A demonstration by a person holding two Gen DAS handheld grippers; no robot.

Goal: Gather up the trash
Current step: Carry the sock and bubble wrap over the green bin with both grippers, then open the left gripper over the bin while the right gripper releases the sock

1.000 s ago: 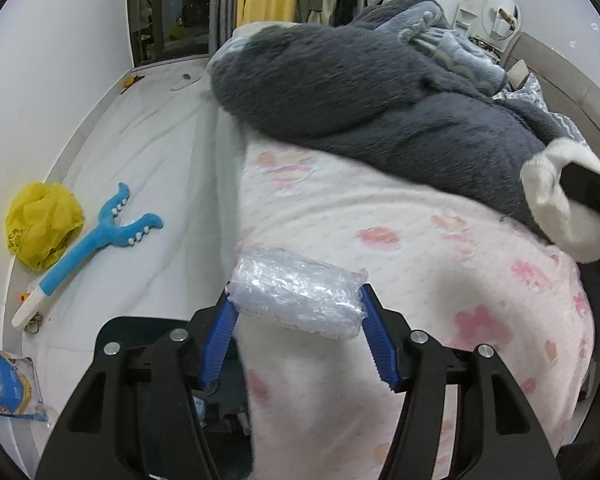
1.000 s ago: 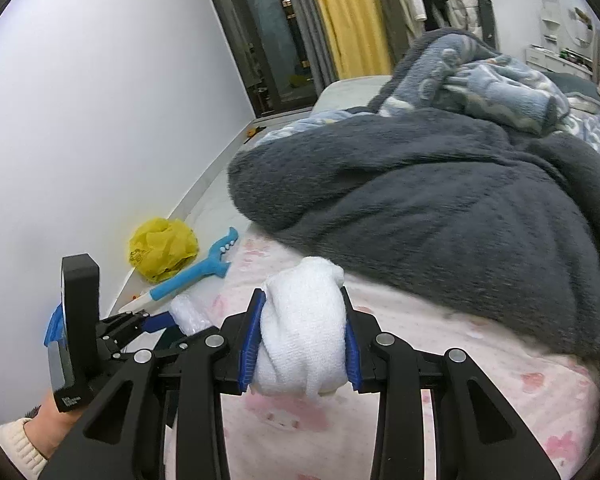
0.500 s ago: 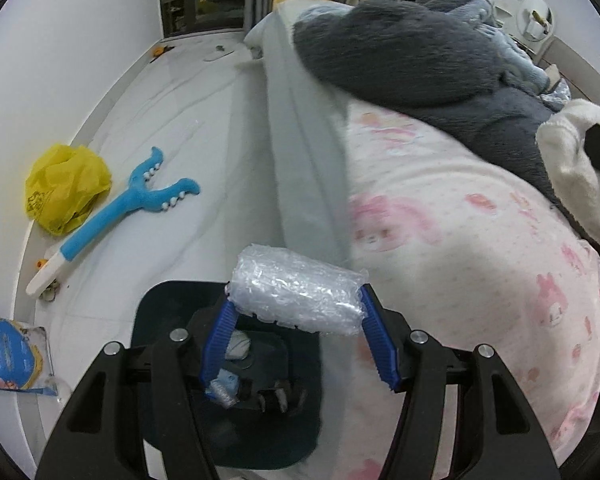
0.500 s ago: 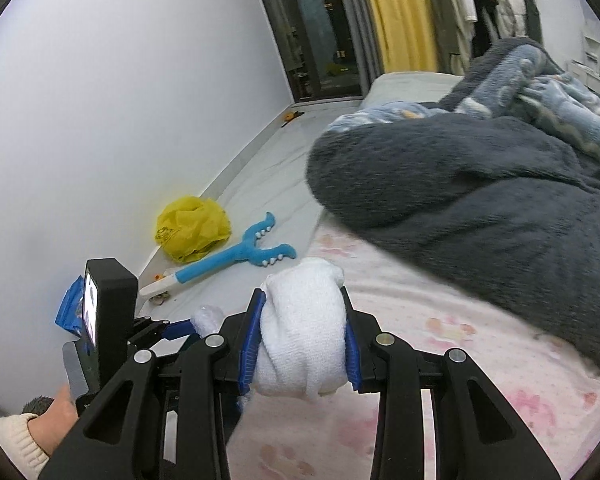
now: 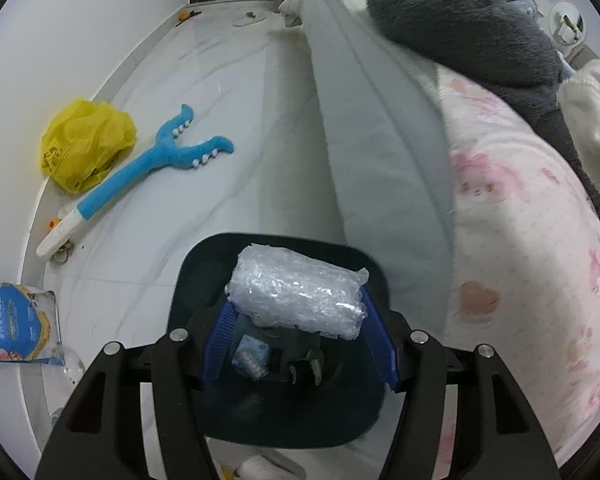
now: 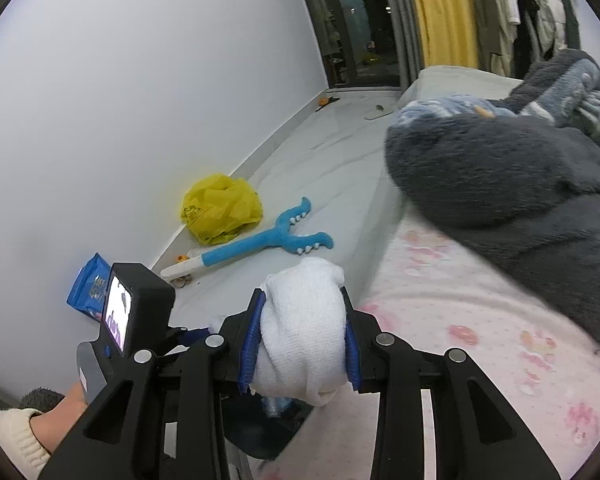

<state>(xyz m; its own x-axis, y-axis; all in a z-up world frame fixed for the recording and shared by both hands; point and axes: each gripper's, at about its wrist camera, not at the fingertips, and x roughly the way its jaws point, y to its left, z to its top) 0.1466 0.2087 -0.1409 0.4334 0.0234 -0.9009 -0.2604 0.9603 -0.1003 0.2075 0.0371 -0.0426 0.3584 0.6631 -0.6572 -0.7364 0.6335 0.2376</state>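
Note:
My left gripper is shut on a roll of clear bubble wrap and holds it right above a dark trash bin on the floor beside the bed; small bits of trash lie inside the bin. My right gripper is shut on a wad of white cloth over the edge of the bed with the pink-patterned sheet. The left gripper's body and the hand holding it show at the lower left of the right wrist view. The white wad also shows in the left wrist view.
On the white floor lie a yellow plastic bag, a blue toy grabber and a blue packet by the wall. A grey fleece blanket is heaped on the bed. The mattress side runs beside the bin.
My left gripper has swung from over the bed to above the trash bin, still holding the bubble wrap. My right gripper has moved left toward the bed's edge with the cloth.

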